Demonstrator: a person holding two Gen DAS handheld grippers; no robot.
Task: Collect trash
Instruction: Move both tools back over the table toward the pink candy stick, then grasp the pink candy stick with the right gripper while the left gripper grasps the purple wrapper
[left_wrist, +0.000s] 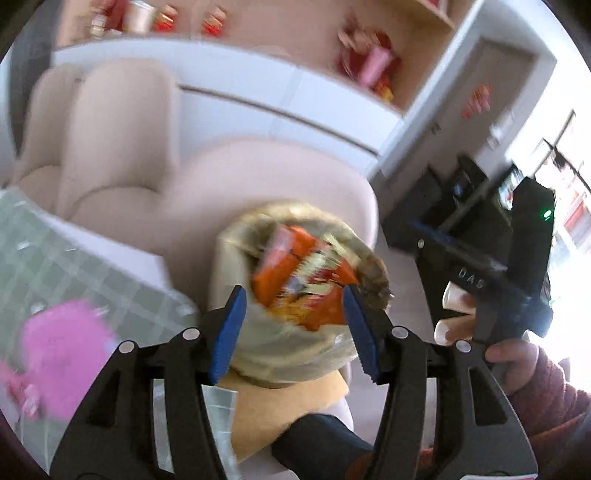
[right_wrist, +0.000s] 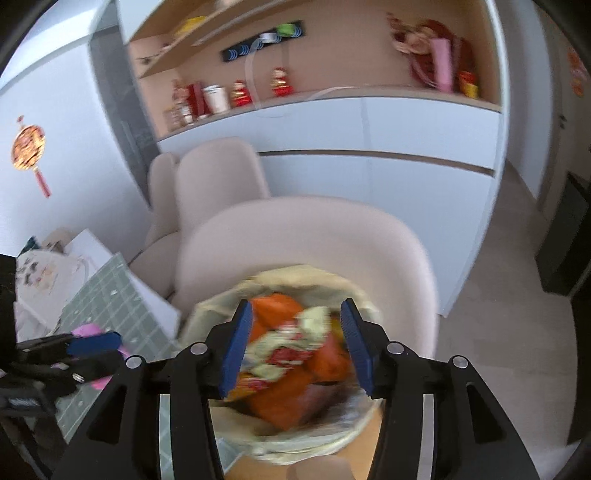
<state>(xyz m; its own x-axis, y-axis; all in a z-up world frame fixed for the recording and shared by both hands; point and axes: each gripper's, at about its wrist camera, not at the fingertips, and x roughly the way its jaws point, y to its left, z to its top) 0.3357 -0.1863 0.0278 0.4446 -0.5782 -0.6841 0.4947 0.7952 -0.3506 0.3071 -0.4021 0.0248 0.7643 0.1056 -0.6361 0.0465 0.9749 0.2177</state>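
A trash bin lined with a pale yellowish bag (left_wrist: 291, 354) stands below both grippers, holding orange and red snack wrappers (left_wrist: 295, 273). It also shows in the right wrist view (right_wrist: 354, 428), with the wrappers (right_wrist: 291, 365) inside. My left gripper (left_wrist: 295, 332) is open and empty, its blue pads (left_wrist: 229, 332) apart above the bin. My right gripper (right_wrist: 295, 347) is open and empty, also above the bin. In the left wrist view the right gripper's body (left_wrist: 491, 280) shows at the right, held by a hand. The left gripper (right_wrist: 92, 350) shows at the left of the right wrist view.
A beige chair (right_wrist: 306, 236) stands behind the bin, a second one (right_wrist: 207, 177) further back. A table with a green checked cloth (left_wrist: 55, 266) carries a pink object (left_wrist: 62, 350). White cabinets and shelves with ornaments (right_wrist: 369, 125) line the wall. A tan seat or board (left_wrist: 280, 406) lies under the bin.
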